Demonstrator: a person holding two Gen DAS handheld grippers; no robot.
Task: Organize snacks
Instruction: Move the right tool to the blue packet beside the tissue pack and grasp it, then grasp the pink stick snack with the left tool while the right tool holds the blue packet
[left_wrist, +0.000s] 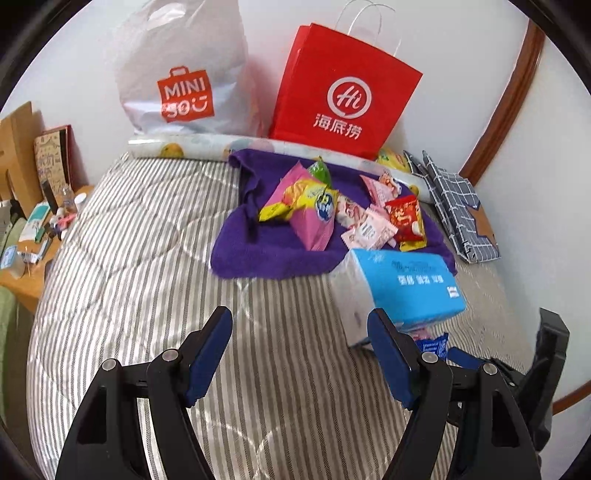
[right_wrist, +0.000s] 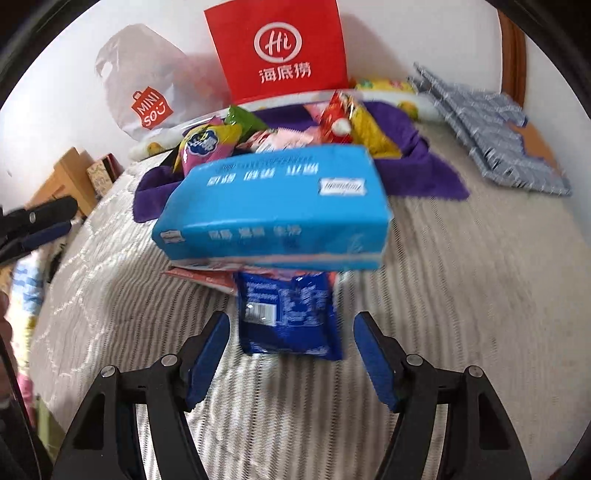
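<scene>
— While the left gripper (left_wrist: 300, 325) hangs with its blue-padded jaws spread over bare quilt, what sits between the right one's?

— Nothing is pinched. The right gripper (right_wrist: 291, 330) is spread too, its pads apart on either side of a small dark blue foil snack packet (right_wrist: 288, 317) lying flat on the grey-and-white striped quilted bed cover (left_wrist: 147, 258). The print on that packet is too blurred to read.

— And past it?

— A light blue plastic-wrapped tissue pack (right_wrist: 273, 210) with white Chinese lettering, resting partly on the packet and on a reddish wrapper under it. Beyond lies a crumpled purple cloth (left_wrist: 266, 251) bearing the snack pile (left_wrist: 332, 206): pink, yellow, green and red pouches, small pink sachets.

— Any brands legible?

— At the bed's far edge, against the white wall, a red paper carrier bag (left_wrist: 343, 92) shows a white "Hi" ring above 海底捞, and a white plastic bag (left_wrist: 184, 74) beside it carries an orange "MINISO" logo.

— The room?

— A folded blue checked fabric (left_wrist: 458, 206) lies at the far right corner; a cluttered wooden side table (left_wrist: 29, 273) stands along the left edge.
</scene>
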